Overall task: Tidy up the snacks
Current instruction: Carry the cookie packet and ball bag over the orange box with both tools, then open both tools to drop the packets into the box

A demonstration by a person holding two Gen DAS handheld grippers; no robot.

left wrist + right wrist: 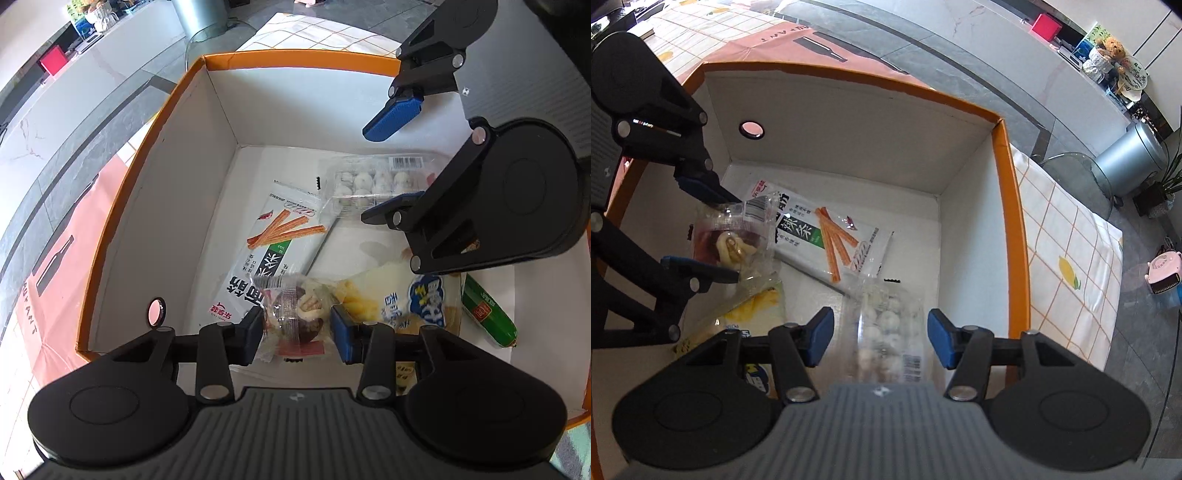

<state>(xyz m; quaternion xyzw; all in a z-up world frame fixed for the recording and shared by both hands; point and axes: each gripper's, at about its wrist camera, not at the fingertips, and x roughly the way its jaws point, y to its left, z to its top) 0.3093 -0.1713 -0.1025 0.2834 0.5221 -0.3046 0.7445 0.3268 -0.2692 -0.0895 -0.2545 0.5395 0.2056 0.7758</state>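
Inside, both tongs reached steeply down into the orange-rimmed white cardboard box [147, 206], which stood on a checked tablecloth with a pink printed panel [59, 280] over the worktop. The left tongs [297, 325] straddled a small clear-wrapped pastry with a dark red filling [295, 314]; the blue pads sat just beside the wrapper on either side, and whether they pressed on it could not be told, so the jaws read as partly parted rather than clamped. The right tongs [881, 338] stood moderately wide over a clear plastic pack of small white balls [882, 325], its pads apart from the pack. That pack lay on the box floor near the far wall in the left wrist view. Beside it, a long white sachet printed with orange sticks [273, 240] lay slantwise across the floor. A pale yellow and white pouch with blue print [391, 295] lay near the pastry, and a green sausage-shaped packet [487, 310] rested at the box's right side.
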